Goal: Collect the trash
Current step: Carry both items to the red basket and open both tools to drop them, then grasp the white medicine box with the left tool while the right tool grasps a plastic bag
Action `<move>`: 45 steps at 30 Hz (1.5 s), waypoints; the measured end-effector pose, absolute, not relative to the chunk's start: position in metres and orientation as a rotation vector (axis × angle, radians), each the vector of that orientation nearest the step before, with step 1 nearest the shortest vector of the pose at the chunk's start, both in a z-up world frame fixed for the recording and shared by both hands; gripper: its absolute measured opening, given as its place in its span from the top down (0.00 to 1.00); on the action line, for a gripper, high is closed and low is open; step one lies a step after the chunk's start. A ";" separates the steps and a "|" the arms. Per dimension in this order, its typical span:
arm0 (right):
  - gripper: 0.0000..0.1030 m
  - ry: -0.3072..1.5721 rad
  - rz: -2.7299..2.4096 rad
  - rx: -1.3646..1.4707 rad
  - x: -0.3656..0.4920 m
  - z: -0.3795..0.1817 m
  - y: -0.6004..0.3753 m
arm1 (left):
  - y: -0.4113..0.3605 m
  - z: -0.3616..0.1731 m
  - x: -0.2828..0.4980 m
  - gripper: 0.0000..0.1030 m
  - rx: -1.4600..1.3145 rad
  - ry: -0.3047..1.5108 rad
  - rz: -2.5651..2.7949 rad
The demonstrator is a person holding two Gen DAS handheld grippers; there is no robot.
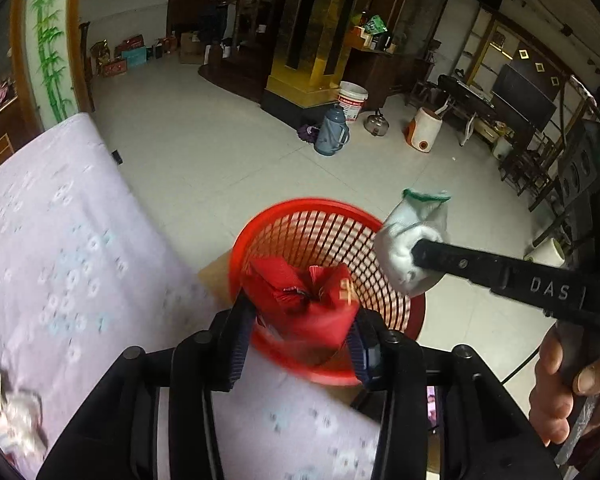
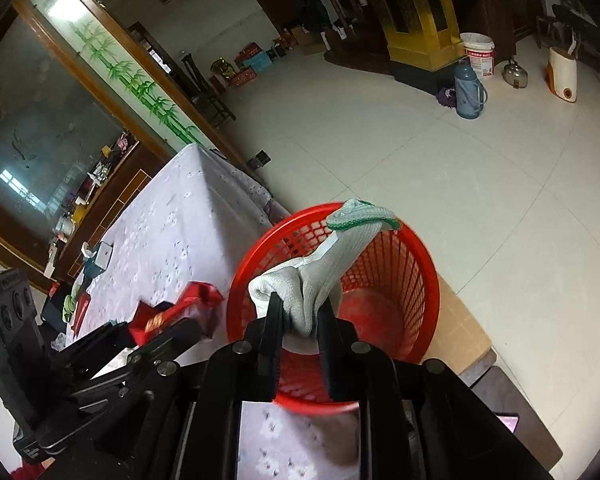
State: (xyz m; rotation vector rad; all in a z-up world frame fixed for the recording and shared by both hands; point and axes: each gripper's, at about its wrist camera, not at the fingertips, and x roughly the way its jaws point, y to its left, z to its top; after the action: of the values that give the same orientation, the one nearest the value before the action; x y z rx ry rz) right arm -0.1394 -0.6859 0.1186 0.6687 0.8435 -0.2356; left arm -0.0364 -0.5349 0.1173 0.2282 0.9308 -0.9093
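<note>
Left gripper point(image 1: 300, 324): clenched on a crumpled red wrapper point(image 1: 308, 300), which is pinched between both fingers and held directly over the mouth of the red basket point(image 1: 260, 224); from the right wrist view the same wrapper point(image 2: 176, 312) sits just left of the basket rim, so whether it hangs fully above the opening or partly over the edge is hard to judge through the motion blur. Right gripper point(image 2: 298, 316): grasping a white knit glove point(image 2: 320, 276) with a green-trimmed cuff, the bunched body clamped between the fingers and the cuff trailing forward and up across the far rim of the basket point(image 2: 420, 280). In the left wrist view the glove point(image 1: 412, 240) appears ahead and to the right of the left gripper, at the basket's right rim, with the right gripper point(image 1: 414, 256) reaching in from the right and a hand point(image 1: 572, 384) wrapped round its handle. Basket: red plastic lattice, upright, standing just beyond both sets of fingers at the edge of a table point(image 2: 172, 216) covered in pale lilac cloth with a white flower print. Table, to the left of the left gripper: a pale crumpled item point(image 1: 4, 412) near the lower edge, too blurred to identify. Floor beyond the basket: light tiles, with a blue flask point(image 1: 332, 132) and white bucket point(image 1: 352, 100) well away.
</note>
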 end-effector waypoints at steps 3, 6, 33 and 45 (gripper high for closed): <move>0.73 0.844 -0.233 0.683 -0.133 0.118 -0.696 | -0.550 0.115 -0.032 0.32 0.235 0.942 -0.910; 0.68 0.844 -0.232 0.685 -0.134 0.119 -0.701 | -0.556 0.115 -0.032 0.31 0.225 0.948 -0.898; 0.58 0.984 0.120 0.618 -0.119 0.102 -0.485 | -0.273 0.135 -0.069 0.31 0.039 0.913 -0.499; 0.54 1.028 0.138 0.520 -0.096 0.105 -0.377 | -0.099 0.100 -0.046 0.31 0.023 0.930 -0.226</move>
State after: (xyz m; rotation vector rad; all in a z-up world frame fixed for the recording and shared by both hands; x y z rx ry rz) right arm -0.0959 -0.3771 0.1051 0.5205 1.0284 0.1381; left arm -0.0458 -0.0991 0.1003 0.0232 0.9302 -0.2257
